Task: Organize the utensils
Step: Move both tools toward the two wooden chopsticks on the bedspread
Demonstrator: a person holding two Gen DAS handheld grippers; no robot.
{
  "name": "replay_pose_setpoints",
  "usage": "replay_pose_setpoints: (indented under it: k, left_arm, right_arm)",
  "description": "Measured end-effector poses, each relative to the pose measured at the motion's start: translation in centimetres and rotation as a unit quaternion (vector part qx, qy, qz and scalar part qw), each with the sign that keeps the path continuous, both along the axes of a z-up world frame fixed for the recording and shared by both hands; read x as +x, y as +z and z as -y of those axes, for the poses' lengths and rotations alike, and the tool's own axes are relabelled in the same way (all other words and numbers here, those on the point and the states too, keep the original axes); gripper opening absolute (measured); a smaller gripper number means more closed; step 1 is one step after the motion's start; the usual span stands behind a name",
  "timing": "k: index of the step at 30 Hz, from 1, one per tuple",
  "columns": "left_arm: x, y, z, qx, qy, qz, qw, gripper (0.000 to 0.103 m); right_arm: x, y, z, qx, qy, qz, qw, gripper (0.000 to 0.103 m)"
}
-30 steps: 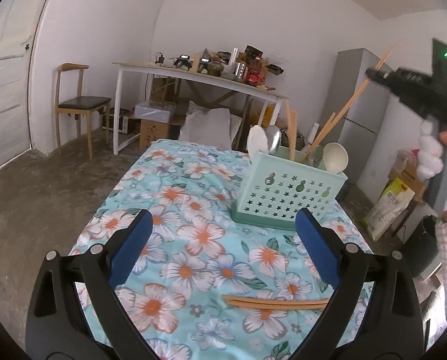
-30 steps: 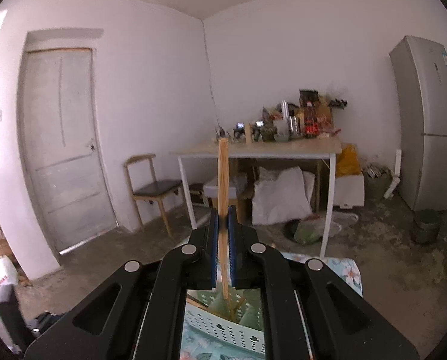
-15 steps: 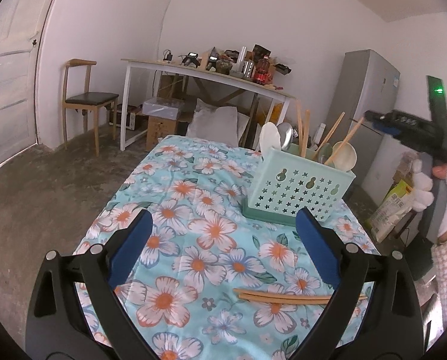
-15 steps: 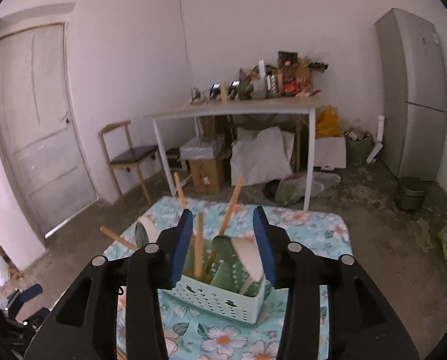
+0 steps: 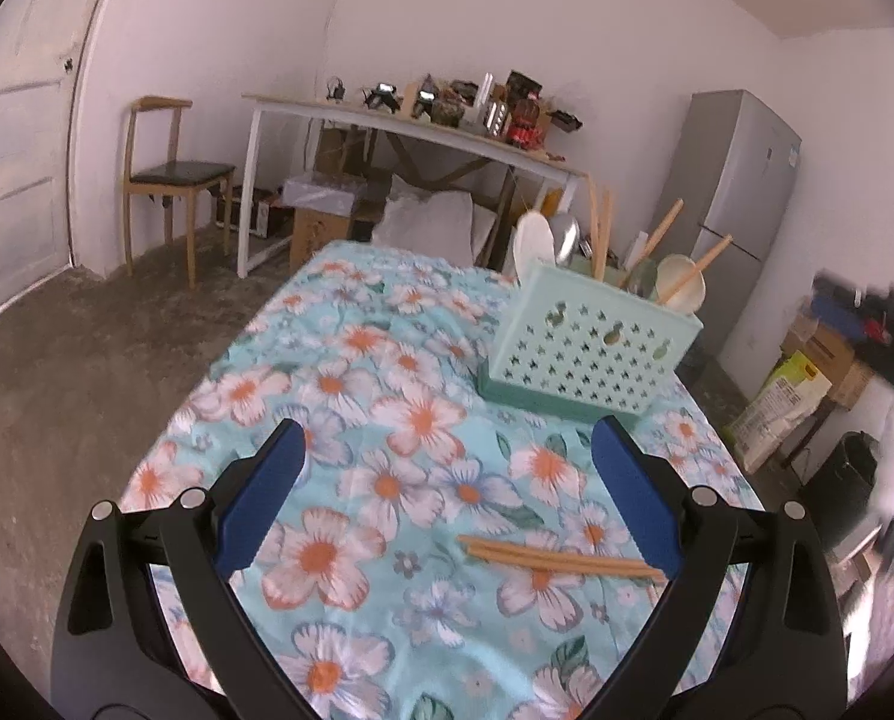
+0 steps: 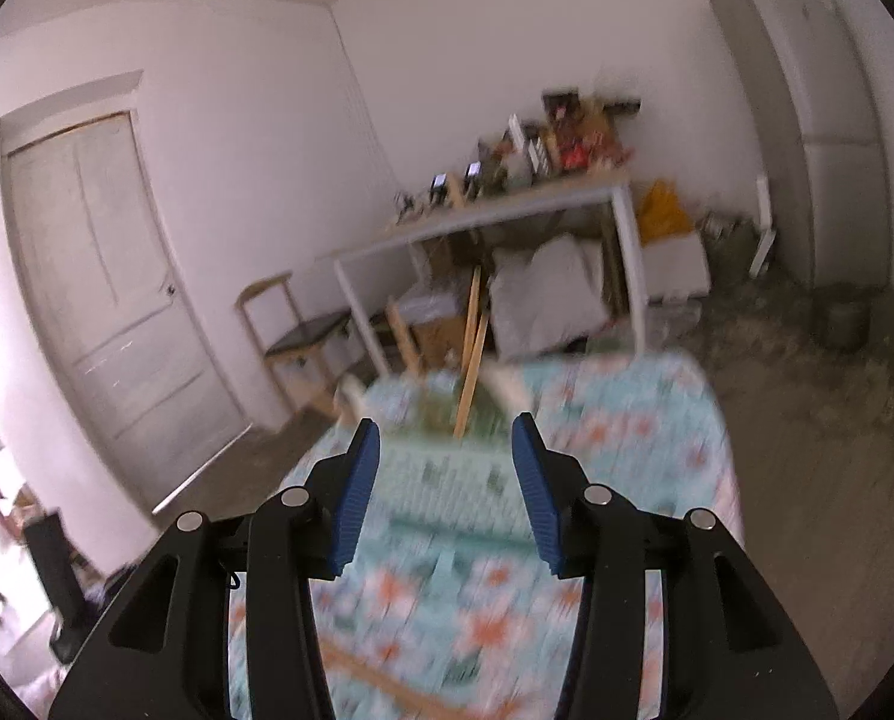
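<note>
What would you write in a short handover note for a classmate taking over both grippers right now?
Left gripper: open, empty, above the flowered tablecloth.
Right gripper: open, empty, facing the basket; its view is blurred.
Done: spoons and several chopsticks stand in the green basket near the table's far end.
Left: a few chopsticks lie flat on the cloth close to the left gripper's right finger. Pick them up and put them in the basket.

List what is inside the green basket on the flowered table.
Standing in the basket: a white spoon, a metal spoon, a cream ladle and several chopsticks. The wall hides their lower ends and anything lying at the bottom.
</note>
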State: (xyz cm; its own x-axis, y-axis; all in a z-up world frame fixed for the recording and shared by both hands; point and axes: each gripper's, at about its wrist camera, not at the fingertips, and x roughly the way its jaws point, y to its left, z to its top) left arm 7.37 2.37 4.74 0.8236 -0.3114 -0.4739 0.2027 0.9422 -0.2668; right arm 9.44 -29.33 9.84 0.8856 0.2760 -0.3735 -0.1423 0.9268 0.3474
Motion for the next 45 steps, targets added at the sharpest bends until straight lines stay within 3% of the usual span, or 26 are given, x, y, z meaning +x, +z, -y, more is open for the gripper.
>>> replay_pose_setpoints:
  k: [7, 11, 12, 15, 19, 21, 24, 26, 29, 33, 40, 44, 45]
  left_arm:
    - [-0.7, -2.6, 1.3, -0.054, -0.073, -0.072, 0.9932, 0.089]
    - [-0.1, -5.6, 2.4, -0.113, -0.114, -0.143, 0.9765, 0.063]
    - [0.4, -6.5, 2.6, -0.131, -0.118, -0.166, 0.9702, 0.055]
    - [1.6, -8.8, 2.8, -0.187, -0.122, -0.216, 0.9506, 0.046]
    - [3.6, -12.6, 1.8, -0.299, -0.088, -0.282, 0.9072, 0.039]
    - [4.2, -13.5, 0.8, -0.338, -0.069, -0.290, 0.8926, 0.024]
    - [4.9, -14.3, 0.1, -0.382, -0.059, -0.293, 0.8743, 0.021]
    - [5.0, -14.5, 0.1, -0.386, -0.054, -0.293, 0.8729, 0.020]
    - [4.8, -14.5, 0.3, -0.371, -0.047, -0.292, 0.8803, 0.012]
    - [4.7, -14.4, 0.0, -0.363, -0.045, -0.292, 0.8834, 0.002]
    - [2.6, -12.7, -1.4, -0.331, -0.045, -0.284, 0.8988, 0.001]
    - [2.5, -12.6, -2.3, -0.352, -0.042, -0.289, 0.8894, 0.003]
    - [2.7, -12.7, -2.3, -0.359, -0.041, -0.291, 0.8860, 0.014]
  right_arm:
    - [-2.3, -8.3, -2.4, 0.037, 0.021, -0.101, 0.994, 0.045]
    - [-3.5, -10.7, -2.5, 0.058, 0.019, -0.123, 0.990, 0.045]
    - [-3.7, -11.0, -2.4, 0.064, 0.017, -0.127, 0.990, 0.045]
    - [-4.5, -11.6, -2.0, 0.074, 0.013, -0.131, 0.989, 0.045]
    - [-4.3, -11.5, -1.7, 0.077, 0.012, -0.132, 0.988, 0.045]
    - [-4.1, -11.5, -1.4, 0.078, 0.013, -0.134, 0.988, 0.045]
    - [-3.9, -11.8, -1.3, 0.081, 0.015, -0.137, 0.987, 0.045]
    - [-3.9, -12.0, -1.4, 0.081, 0.016, -0.140, 0.987, 0.045]
    - [-3.8, -12.3, -1.4, 0.084, 0.017, -0.143, 0.986, 0.045]
    - [-3.7, -12.4, -1.3, 0.084, 0.015, -0.144, 0.986, 0.045]
    - [-3.7, -12.3, -1.3, 0.084, 0.014, -0.143, 0.986, 0.045]
    - [-3.5, -12.6, -1.4, 0.090, 0.017, -0.146, 0.985, 0.045]
    - [-3.4, -12.7, -1.6, 0.090, 0.019, -0.148, 0.985, 0.045]
